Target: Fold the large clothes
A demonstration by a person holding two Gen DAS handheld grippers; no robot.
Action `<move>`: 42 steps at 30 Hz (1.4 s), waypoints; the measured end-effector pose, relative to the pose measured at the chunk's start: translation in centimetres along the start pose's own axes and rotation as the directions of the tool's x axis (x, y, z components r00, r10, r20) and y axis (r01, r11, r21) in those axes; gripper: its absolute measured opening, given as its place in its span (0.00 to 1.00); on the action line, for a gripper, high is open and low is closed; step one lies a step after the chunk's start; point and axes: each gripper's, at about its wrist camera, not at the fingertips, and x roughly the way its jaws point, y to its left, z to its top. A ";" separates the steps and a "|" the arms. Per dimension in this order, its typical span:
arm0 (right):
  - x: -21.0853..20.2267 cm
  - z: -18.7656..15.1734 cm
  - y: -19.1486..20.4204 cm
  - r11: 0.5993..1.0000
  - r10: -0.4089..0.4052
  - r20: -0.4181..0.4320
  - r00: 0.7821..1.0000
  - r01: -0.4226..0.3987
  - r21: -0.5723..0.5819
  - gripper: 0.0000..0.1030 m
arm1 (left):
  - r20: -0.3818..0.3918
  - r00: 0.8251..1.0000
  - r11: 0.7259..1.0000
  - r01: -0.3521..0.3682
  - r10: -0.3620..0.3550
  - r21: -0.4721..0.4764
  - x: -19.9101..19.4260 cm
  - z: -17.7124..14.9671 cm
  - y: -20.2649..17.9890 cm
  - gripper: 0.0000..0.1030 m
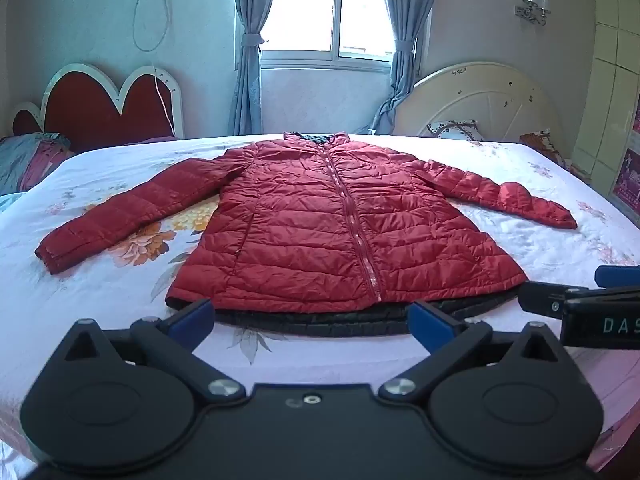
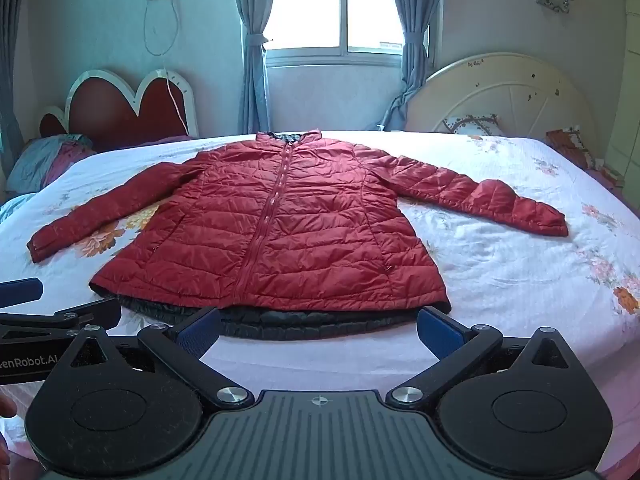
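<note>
Both grippers' jaws, left [image 1: 310, 318] and right [image 2: 318, 326], stand apart before the red jacket [image 1: 320, 224], hem nearest, collar toward the window [image 1: 340, 12].

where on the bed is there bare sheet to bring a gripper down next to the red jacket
Free: the floral bedsheet right of the red quilted puffer jacket, below its sleeve, and the strip between its dark hem and the open left gripper and right gripper. Tighter: the wedge under the left sleeve.
</note>
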 end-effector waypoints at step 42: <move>-0.5 0.4 -0.1 1.000 -0.005 0.016 1.000 0.005 -0.012 1.00 | 0.002 1.000 1.000 -0.022 0.022 -0.004 -0.3 0.0 0.5 1.00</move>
